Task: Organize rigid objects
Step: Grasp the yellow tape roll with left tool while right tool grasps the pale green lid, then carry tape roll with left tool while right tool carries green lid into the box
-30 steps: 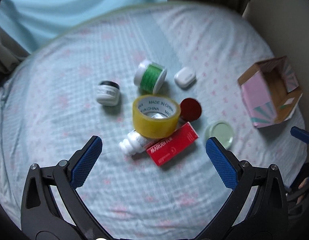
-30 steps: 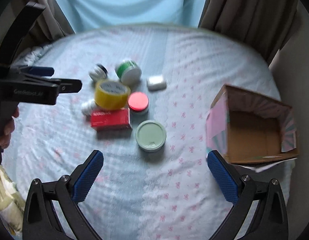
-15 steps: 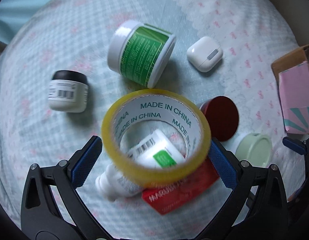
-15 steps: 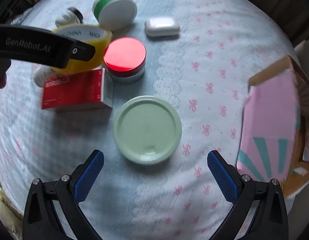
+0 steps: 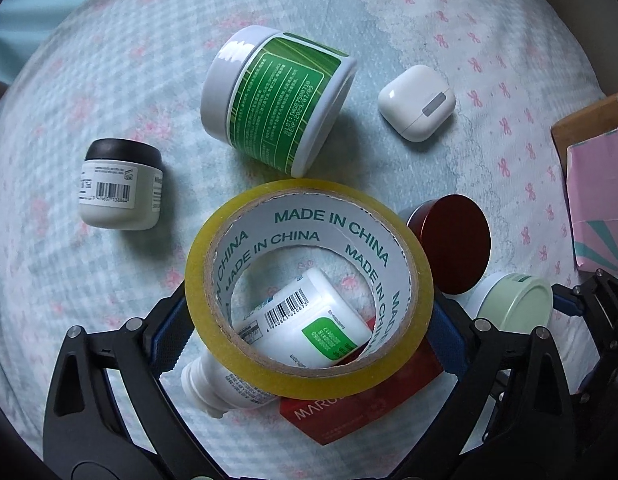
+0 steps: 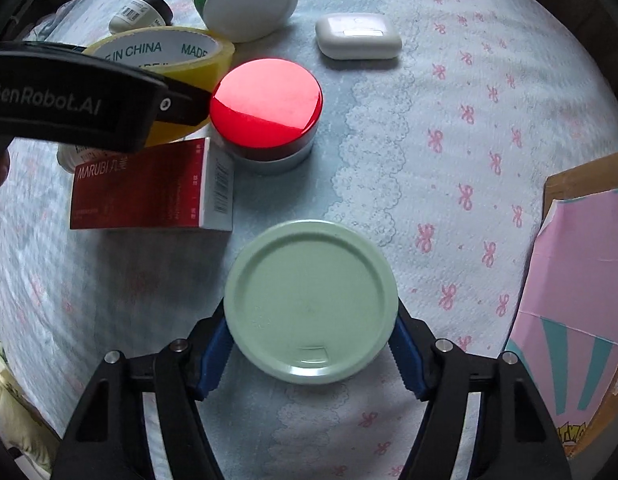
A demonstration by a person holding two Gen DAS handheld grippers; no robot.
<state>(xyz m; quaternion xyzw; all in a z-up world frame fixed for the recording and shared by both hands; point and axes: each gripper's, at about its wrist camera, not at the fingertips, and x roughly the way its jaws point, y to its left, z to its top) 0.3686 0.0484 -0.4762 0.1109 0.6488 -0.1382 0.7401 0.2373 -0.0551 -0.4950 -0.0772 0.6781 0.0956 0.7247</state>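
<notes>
Pointing straight down at the bed, the left gripper point(image 5: 309, 340) has its two blue pads on either side of the yellow tape roll point(image 5: 309, 284). Its jaws are closing, and the pads look like they touch the roll's sides, but I cannot tell if they squeeze it yet. The tape roll sits on top of a white bottle point(image 5: 305, 324) and a red box point(image 5: 361, 412), near the middle of the bedspread point(image 5: 109, 80).

The right gripper point(image 6: 311, 344) is closing too, with the pale green lid jar point(image 6: 311, 300) between its jaws. The blue pads point(image 6: 213, 352) sit right against the jar's sides.

A red lid jar point(image 6: 265, 108) stands just beside the tape roll and the red box. Farther back lie a big white tub with a green label point(image 5: 277, 100), tipped on its side, a small white jar with a black lid point(image 5: 121, 184), and a white earbud case point(image 5: 417, 102). A pink cardboard box point(image 6: 581, 280) sits off to the right, apart from the others.
</notes>
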